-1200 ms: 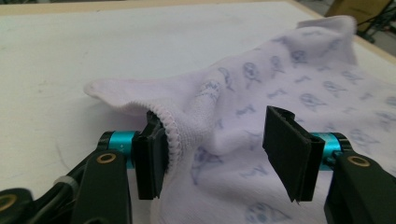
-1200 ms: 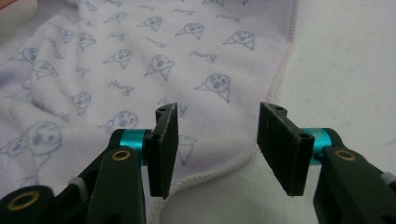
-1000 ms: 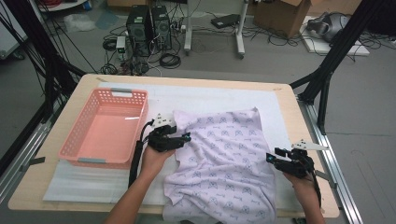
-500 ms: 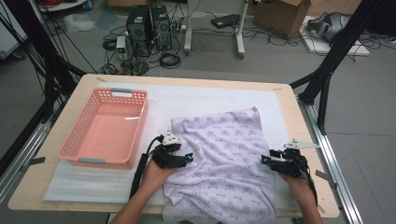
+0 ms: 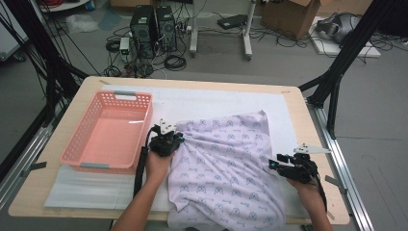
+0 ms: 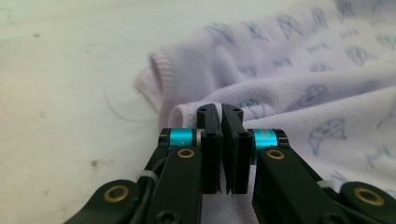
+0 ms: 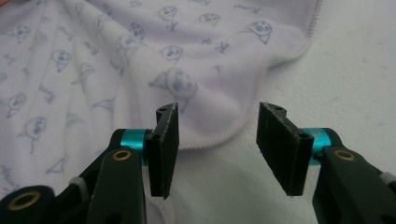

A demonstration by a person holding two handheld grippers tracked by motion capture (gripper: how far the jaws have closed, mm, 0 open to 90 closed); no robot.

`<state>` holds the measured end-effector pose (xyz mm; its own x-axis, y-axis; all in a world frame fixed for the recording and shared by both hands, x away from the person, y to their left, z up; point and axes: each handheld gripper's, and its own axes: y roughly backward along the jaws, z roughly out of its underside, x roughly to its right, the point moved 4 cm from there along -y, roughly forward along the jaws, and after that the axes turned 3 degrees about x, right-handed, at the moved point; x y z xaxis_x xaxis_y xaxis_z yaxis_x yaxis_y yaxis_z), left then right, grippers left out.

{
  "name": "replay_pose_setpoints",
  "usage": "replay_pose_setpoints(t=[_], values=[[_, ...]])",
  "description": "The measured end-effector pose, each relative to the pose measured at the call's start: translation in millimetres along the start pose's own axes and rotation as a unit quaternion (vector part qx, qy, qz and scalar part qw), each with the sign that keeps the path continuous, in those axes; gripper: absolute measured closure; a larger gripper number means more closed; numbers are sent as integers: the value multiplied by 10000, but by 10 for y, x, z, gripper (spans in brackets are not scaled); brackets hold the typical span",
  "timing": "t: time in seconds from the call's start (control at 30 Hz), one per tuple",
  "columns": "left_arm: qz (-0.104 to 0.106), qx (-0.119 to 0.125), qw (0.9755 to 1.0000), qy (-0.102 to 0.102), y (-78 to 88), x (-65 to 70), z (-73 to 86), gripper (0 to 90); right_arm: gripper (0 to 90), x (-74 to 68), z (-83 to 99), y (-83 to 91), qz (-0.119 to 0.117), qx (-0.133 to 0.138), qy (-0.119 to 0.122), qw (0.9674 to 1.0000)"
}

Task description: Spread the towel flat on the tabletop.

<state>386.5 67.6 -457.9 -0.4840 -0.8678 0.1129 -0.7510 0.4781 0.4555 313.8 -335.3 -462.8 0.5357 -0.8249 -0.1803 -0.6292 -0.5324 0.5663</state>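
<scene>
From the high view, a pale lilac cloth (image 5: 226, 168) printed with small blue figures lies rumpled over the white mat (image 5: 216, 103) on the wooden table (image 5: 298, 103), spread from the middle of the table down over its near edge. The left gripper (image 5: 174, 139) sits at the cloth's left edge, just beside the pink basket (image 5: 108, 132), which stands toward the table's left edge. The right gripper (image 5: 275, 162) hovers at the cloth's right edge, near the table's right edge. Beyond the far edge, the grey floor carries two black computer towers (image 5: 154, 26), tangled cables and a cardboard box (image 5: 291, 14).

In the left gripper view, the left gripper (image 6: 221, 122) has just been closing; its jaws stand almost together on a raised fold of the cloth (image 6: 299, 79), pinching the hemmed edge. The mat (image 6: 70, 93) beside it looks scuffed and speckled.

In the right gripper view, the right gripper (image 7: 217, 121) has its jaws apart at a middling width, nothing pressed between them. The cloth's (image 7: 116, 60) curved, stitched hem lies just beyond the pads, with bare mat (image 7: 355, 70) to one side.
</scene>
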Motion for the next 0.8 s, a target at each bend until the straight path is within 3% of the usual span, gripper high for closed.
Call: replay_pose_setpoints(t=[0.03,0.1,0.2,0.27,0.4,0.53,0.6,0.63,0.7,0.77,0.8], values=[[142,81,9999,7,2,23,-6,775,484,-7,4,-8,-3,-25,25,10000],[390,-23,9991,-135,15,100,2,518,483,-15,13,-34,-20,-68,95,9999],[599,-50,9976,-351,94,207,24,449,481,-22,19,-44,-36,-89,81,9999],[683,-61,9973,-272,163,239,50,421,480,-12,11,-15,-24,-23,28,10000],[701,-22,9973,-200,307,245,125,409,483,35,-6,29,46,90,-61,9999],[737,-395,9964,-130,337,235,254,411,483,35,-3,26,-6,4,6,10000],[847,-603,9945,-88,326,243,313,423,482,-4,12,-8,-192,-134,65,9997],[892,-720,9934,-100,309,261,343,427,482,-27,20,-35,-176,-211,157,9995],[852,-703,9933,-339,295,315,381,434,497,-86,36,-106,-229,-400,288,9985],[592,-696,9939,-622,291,349,390,519,503,-146,38,-163,-148,-513,484,9974],[509,-665,9943,-657,287,344,385,608,517,-165,29,-178,-117,-509,527,9972]])
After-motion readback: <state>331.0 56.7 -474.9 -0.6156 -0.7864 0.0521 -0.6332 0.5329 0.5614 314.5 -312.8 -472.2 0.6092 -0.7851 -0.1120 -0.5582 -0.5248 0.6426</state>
